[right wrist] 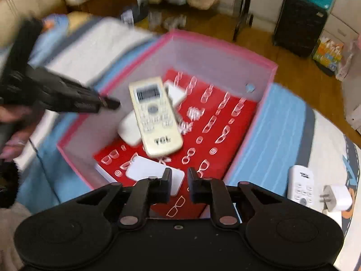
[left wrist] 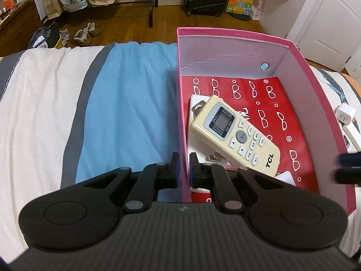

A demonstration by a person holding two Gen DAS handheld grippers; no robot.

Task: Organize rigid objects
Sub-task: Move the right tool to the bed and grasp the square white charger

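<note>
The left gripper (left wrist: pixel 183 169) pinches the near wall of the pink box (left wrist: pixel 232 36), steadying it. The cream remote (left wrist: pixel 234 134) lies inside. At four o'clock, a white remote (right wrist: pixel 302 186) awaits the empty, slightly parted right gripper (right wrist: pixel 179 186).

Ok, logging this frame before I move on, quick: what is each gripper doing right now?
Left gripper: fingers clamped on the left wall of the pink box.
Right gripper: open, holding nothing, above the box.
</note>
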